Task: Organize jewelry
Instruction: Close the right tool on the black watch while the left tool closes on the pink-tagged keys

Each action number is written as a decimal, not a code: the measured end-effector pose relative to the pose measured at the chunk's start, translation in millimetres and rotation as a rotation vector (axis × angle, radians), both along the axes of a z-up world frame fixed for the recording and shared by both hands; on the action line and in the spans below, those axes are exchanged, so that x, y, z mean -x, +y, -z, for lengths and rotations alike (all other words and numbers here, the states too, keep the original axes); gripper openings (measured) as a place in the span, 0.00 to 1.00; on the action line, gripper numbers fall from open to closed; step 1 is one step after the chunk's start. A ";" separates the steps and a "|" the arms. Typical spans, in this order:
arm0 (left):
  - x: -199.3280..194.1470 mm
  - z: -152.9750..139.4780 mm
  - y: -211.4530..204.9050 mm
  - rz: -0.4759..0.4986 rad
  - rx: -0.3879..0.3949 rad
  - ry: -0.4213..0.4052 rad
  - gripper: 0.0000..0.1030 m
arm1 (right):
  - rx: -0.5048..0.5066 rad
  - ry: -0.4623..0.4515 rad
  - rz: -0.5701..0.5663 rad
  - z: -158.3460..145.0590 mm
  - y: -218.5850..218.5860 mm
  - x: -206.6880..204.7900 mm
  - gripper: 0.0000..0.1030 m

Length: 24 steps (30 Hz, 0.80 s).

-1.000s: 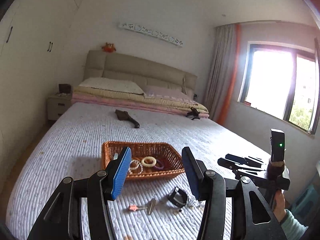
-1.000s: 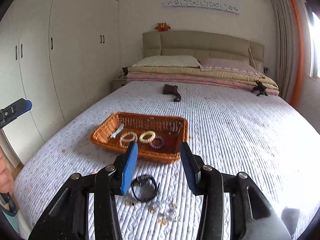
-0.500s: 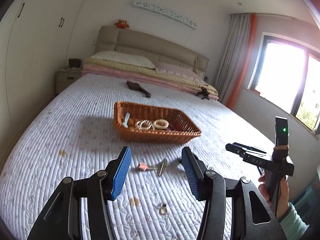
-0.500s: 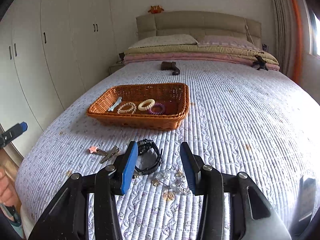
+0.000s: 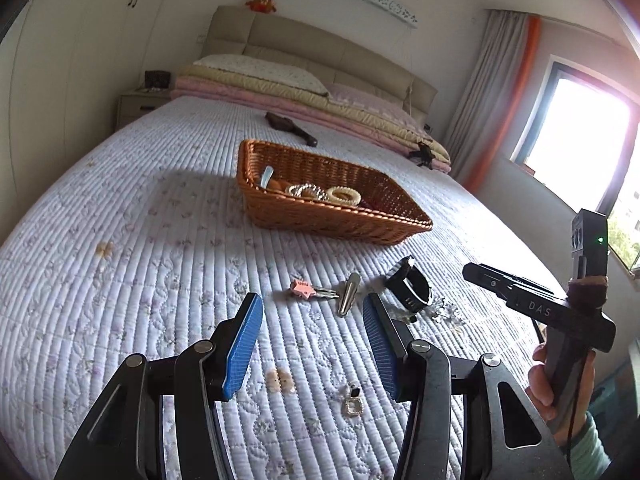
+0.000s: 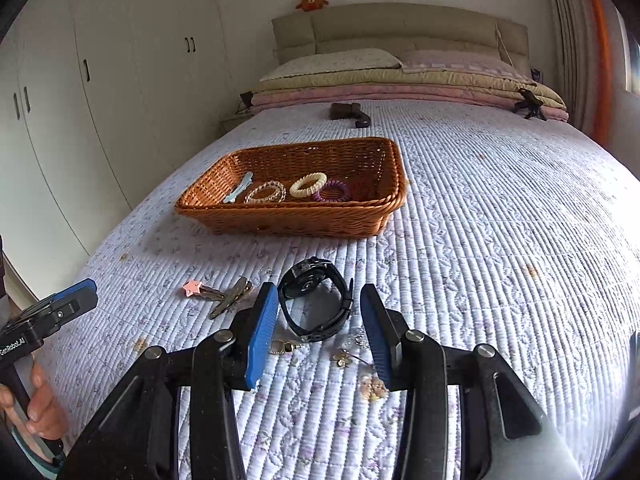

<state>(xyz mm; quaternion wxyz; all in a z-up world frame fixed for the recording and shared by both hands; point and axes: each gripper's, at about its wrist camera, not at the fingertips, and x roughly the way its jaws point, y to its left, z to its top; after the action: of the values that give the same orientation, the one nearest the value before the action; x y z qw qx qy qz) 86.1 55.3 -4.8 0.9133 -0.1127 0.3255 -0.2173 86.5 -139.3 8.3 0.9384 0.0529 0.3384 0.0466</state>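
Bedroom, quilted lilac bedspread (image 6: 500, 240) over a wide bed, white wardrobes on one side, curtained window on the other. Wicker basket (image 6: 292, 220) sits mid-bed, well short of the pillows; inside it a pale blue clip (image 6: 239, 192), clear bead bracelet (image 6: 265, 193), cream coil hair tie (image 6: 308, 185), purple coil hair tie (image 6: 333, 192). Loose items lie between basket and foot edge: pink star clip (image 5: 303, 289) touching a silver clip (image 5: 349, 294), black watch (image 6: 316, 300) just beside them, tangle of small gold and crystal pieces (image 6: 352, 350) at the watch's near side, one small earring (image 5: 352, 400) apart, nearest the foot edge. Left gripper (image 5: 312, 350) above the quilt, jaws spread, nothing between them; earring shows in the gap. Right gripper (image 6: 318, 336) jaws spread, framing the watch, pads not touching it. Each gripper is held by a hand (image 5: 556, 384).
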 end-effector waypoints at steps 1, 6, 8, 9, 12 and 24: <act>-7.3 4.2 -2.0 0.001 -0.008 0.024 0.52 | 0.006 0.012 0.007 2.5 0.3 -4.4 0.45; -45.4 21.1 -12.8 0.026 -0.011 0.143 0.52 | 0.004 0.047 0.038 14.6 -6.2 -26.0 0.45; -55.5 24.8 -18.6 0.043 -0.010 0.157 0.52 | 0.003 0.063 0.044 19.6 -8.8 -33.9 0.45; -58.7 25.0 -22.0 0.051 -0.036 0.150 0.52 | 0.005 0.071 0.046 22.3 -9.8 -37.5 0.45; -71.3 22.5 -35.5 0.145 -0.145 0.119 0.52 | -0.003 0.082 0.043 26.9 -12.6 -43.0 0.45; -104.2 45.6 -73.2 0.397 -0.236 0.222 0.51 | -0.023 0.111 0.057 40.6 -20.4 -52.5 0.45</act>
<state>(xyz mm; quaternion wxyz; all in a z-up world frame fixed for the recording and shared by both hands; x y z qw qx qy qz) 190.3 -17.9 -50.4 0.8182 0.0380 0.4625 -0.3393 139.1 -159.7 -32.3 0.9185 0.0756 0.3876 0.0208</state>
